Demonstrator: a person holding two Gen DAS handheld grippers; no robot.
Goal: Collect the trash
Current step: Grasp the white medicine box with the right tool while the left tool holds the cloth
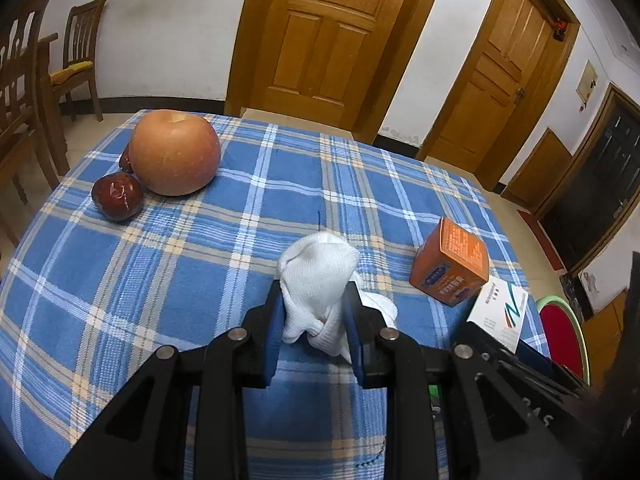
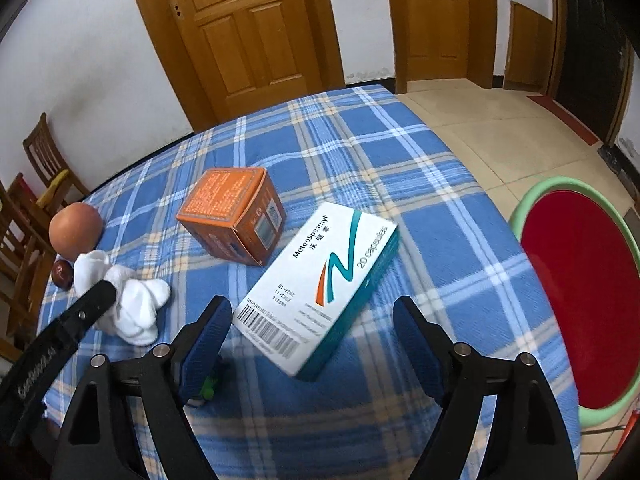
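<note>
My left gripper [image 1: 314, 320] is shut on a crumpled white paper towel [image 1: 320, 268], which rests on the blue plaid tablecloth [image 1: 160, 300]. The right wrist view shows the same towel [image 2: 136, 308] at the left, with the left gripper's black finger across it. My right gripper [image 2: 314, 332] stands open around the near end of a white and teal medicine box [image 2: 324, 280]. Its pads [image 2: 212, 328] are clear of the box's sides. An orange carton [image 2: 236, 216] lies just beyond that box. In the left wrist view the carton [image 1: 452, 268] and the white box [image 1: 500, 312] are at the right.
A large apple [image 1: 174, 152] and a dark red fruit [image 1: 117, 196] sit at the table's far left. A round red thing with a green rim [image 2: 532, 200] stands on the floor off the table's right edge. Wooden chairs [image 1: 80, 52] stand at the left, and doors behind.
</note>
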